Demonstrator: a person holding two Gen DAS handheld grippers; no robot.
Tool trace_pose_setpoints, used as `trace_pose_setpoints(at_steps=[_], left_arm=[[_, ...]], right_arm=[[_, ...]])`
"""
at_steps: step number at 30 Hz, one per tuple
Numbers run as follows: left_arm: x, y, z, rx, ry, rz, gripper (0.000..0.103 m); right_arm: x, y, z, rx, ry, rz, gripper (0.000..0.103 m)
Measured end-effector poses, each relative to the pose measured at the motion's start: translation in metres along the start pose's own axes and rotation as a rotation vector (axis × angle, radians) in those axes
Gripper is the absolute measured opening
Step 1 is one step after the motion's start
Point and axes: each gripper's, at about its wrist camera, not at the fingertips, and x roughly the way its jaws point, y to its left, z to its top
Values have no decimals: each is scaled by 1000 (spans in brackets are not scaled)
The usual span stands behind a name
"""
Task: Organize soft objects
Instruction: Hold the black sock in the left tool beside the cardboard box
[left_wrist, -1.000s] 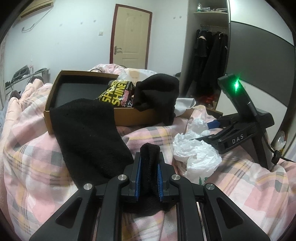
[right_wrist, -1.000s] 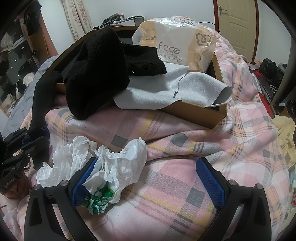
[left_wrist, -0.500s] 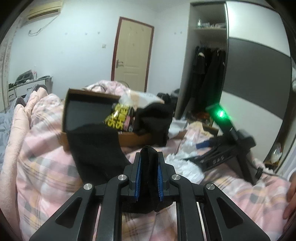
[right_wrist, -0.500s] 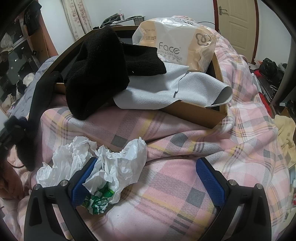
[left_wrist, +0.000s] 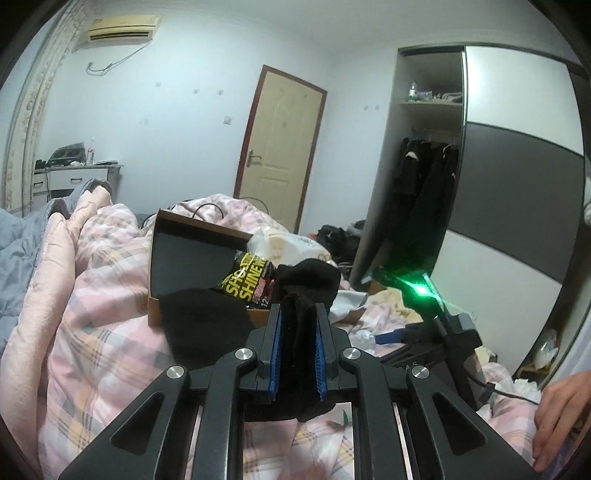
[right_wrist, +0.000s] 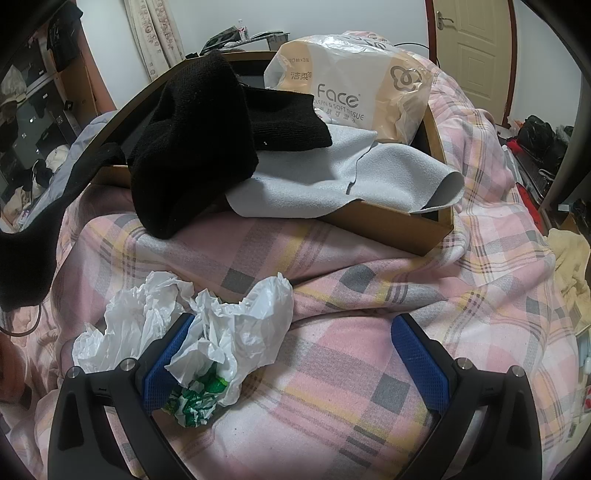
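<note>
My left gripper (left_wrist: 297, 347) has its jaws clamped tight on a fold of the black sock (left_wrist: 207, 325), which runs from the blue pads out toward ten o'clock, where its far end drapes over the near wall of the cardboard box (left_wrist: 155, 310) on the bed (left_wrist: 103, 332). Inside that box I see a yellow-and-black packet (left_wrist: 248, 282) at twelve o'clock from the jaws, and a second black knit piece (left_wrist: 314, 278) slumped over the box edge just past it. My right gripper (right_wrist: 293, 363) sits with its jaws spread wide over the pink plaid bedcover, gripping nothing; the crumpled white plastic bag (right_wrist: 221, 332) lies against the left pad (right_wrist: 166, 363), at about nine o'clock between the fingers. In the right wrist view, the box stands at twelve o'clock, with a grey cloth (right_wrist: 332, 181) hanging over its rim, black knitwear (right_wrist: 192, 147) heaped on top, and a tissue pack (right_wrist: 351, 92) behind. The held sock shows at nine o'clock there, hanging off the box corner.
</note>
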Motion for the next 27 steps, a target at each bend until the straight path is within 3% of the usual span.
trace_pose_setpoints(at_steps=[27], left_arm=[[-15,-5,6,-24,-30,-28,11]], right_arm=[[0,0,0,0,-1,0,103]])
